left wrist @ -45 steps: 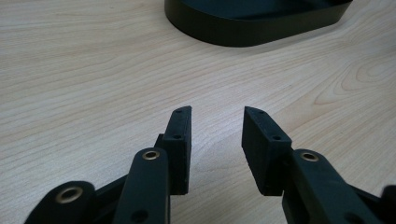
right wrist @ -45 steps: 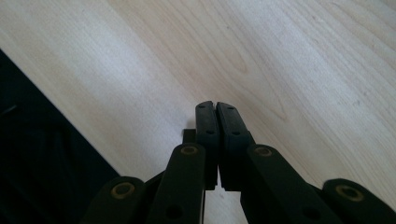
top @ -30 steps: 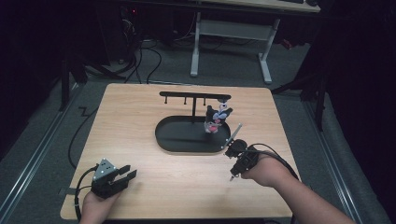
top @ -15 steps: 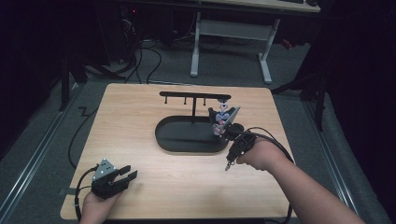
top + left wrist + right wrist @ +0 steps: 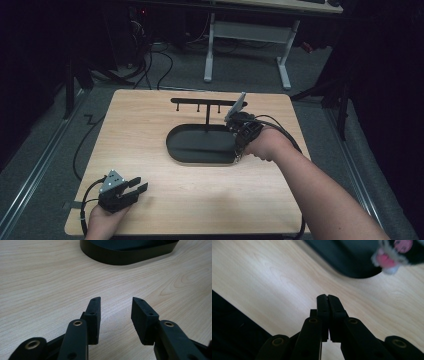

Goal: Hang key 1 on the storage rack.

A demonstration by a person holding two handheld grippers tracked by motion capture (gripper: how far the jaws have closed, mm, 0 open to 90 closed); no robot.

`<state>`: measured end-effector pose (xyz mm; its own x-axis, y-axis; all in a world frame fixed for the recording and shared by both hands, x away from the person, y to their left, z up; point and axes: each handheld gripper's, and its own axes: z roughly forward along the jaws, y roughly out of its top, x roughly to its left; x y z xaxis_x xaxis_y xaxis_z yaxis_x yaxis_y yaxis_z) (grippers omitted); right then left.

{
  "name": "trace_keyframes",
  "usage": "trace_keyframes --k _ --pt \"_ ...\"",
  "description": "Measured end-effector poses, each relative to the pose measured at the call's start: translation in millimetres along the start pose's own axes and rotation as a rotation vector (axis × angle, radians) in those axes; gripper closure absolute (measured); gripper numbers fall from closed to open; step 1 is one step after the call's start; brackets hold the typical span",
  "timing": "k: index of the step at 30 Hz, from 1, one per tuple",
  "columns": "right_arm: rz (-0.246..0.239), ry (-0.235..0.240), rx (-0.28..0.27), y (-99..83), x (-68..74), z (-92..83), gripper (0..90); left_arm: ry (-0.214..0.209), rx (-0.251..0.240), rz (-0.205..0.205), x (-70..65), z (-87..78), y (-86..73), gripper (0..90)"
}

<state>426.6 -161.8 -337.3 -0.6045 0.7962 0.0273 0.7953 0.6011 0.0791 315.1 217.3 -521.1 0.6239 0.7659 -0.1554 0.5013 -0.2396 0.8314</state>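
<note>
A black stand with an oval base (image 5: 195, 147) and a thin crossbar (image 5: 200, 102) rises mid-table. My right gripper (image 5: 239, 120) hovers at the bar's right end, over the base's right side. In the right gripper view its jaws (image 5: 327, 297) are pressed together with nothing visible between them. A blurred black, white and pink plush thing (image 5: 394, 252) hangs beyond them by the base (image 5: 352, 260). My left gripper (image 5: 135, 186) rests near the table's front left corner. It is open and empty (image 5: 116, 302), pointing at the base (image 5: 125, 252).
The wooden table (image 5: 150, 125) is bare wood around the stand. A cable (image 5: 82, 150) trails off its left edge to the floor. Behind the table stand a white-legged desk (image 5: 282, 60) and tangled floor cables (image 5: 165, 55).
My right hand has moved away from me and upward, from the base's front right rim to the crossbar's right end, and now covers the plush in the high view. The left gripper has not moved.
</note>
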Motion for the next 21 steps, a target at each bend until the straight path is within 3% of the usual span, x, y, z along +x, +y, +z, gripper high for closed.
trace_keyframes --k 14,21 --pt "0.040 0.005 -0.022 49.1 -13.4 -12.4 89.0 -0.012 0.001 0.001 0.7 1.5 -0.4 60.5" --pt "0.039 0.001 -0.037 71.0 -19.0 -19.2 89.0 -0.015 0.005 -0.004 1.7 1.4 -0.7 60.6"
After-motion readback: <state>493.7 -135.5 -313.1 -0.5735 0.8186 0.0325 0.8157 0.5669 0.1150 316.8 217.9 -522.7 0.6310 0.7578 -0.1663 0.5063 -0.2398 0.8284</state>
